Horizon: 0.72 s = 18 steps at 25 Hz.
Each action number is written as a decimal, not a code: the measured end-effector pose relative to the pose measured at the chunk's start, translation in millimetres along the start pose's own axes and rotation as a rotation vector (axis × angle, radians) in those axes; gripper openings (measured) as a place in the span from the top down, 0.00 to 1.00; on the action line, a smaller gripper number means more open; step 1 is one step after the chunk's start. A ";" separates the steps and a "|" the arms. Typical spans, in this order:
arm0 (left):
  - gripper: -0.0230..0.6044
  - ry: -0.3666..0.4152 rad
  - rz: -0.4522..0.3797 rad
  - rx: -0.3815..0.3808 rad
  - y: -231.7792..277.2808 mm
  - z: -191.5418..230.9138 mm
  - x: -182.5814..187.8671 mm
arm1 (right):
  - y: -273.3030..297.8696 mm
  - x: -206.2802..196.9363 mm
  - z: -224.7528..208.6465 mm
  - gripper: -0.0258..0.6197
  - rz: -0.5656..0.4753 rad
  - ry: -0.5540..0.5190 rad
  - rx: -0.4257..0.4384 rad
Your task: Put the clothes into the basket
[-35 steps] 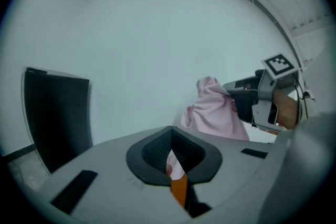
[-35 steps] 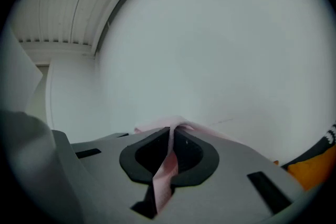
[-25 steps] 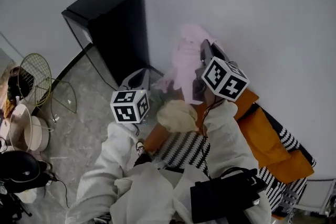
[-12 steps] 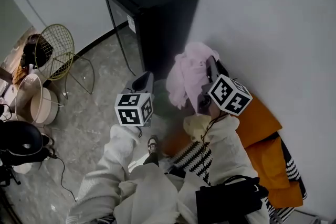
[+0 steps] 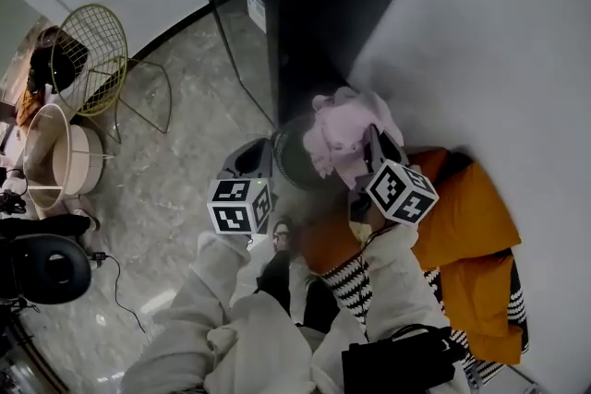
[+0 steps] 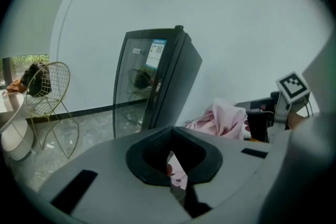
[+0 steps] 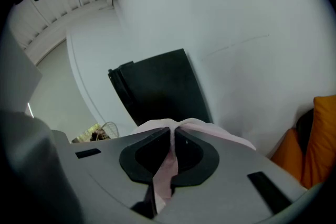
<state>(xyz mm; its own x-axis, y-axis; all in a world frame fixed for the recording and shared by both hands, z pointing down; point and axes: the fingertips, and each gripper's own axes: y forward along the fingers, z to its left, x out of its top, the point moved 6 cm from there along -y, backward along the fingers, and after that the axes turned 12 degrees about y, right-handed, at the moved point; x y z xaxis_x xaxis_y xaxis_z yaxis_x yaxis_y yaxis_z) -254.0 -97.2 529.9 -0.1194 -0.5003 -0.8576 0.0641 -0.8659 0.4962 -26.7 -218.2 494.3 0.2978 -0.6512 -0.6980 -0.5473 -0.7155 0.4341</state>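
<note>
Marble floor [image 5: 175, 134] runs along a white wall [image 5: 499, 32], with a black fridge [image 5: 295, 5] at the far side, a yellow wire chair [image 5: 92, 60] far left and orange cushions [image 5: 462, 235] on the right. From the head view, the pink garment [image 5: 346, 129] hangs bunched by the foot of the fridge, at the tip of the right tool [image 5: 369, 138]. The left tool [image 5: 259, 152] sits just left of it. A dark rounded shape [image 5: 291, 157] lies under the cloth. It may be the basket, but it is too blurred for me to tell.

From the left gripper view, the left tool [image 6: 176, 168] is pressed together on a thin fold of pale pink cloth with red print. The main bunch sits further right.

From the right gripper view, the right tool [image 7: 172, 149] pinches a fold of the same pink cloth, which drapes over the jaw tips.

I judge the garment light, limp and soft, not fragile. It will sag between my two holds and could trail or catch on a rim. A thin fold can slip free, so a thicker gather of cloth is the safer place to grip, with the two holds kept apart.
</note>
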 end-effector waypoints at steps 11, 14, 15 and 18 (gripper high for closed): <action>0.96 -0.039 0.137 -0.050 79.1 26.5 -56.8 | 94.2 -86.7 -38.8 0.92 0.165 0.019 -0.074; 0.96 -0.046 0.158 -0.061 82.5 30.2 -57.7 | 108.5 -109.7 -51.9 0.92 0.347 0.047 -0.213; 0.96 -0.052 0.166 -0.062 83.0 31.4 -57.5 | 111.3 -125.2 -61.5 0.92 0.413 0.093 -0.248; 0.96 -0.053 0.185 -0.076 84.2 33.7 -59.8 | 112.8 -164.5 -86.9 0.89 0.494 0.247 -0.307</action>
<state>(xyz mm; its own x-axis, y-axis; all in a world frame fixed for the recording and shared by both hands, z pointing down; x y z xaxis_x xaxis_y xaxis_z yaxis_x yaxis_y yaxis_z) -274.8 -140.0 627.5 -0.1502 -0.6513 -0.7438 0.1638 -0.7584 0.6309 -69.4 -213.7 707.6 0.2590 -0.9362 -0.2374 -0.4278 -0.3316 0.8409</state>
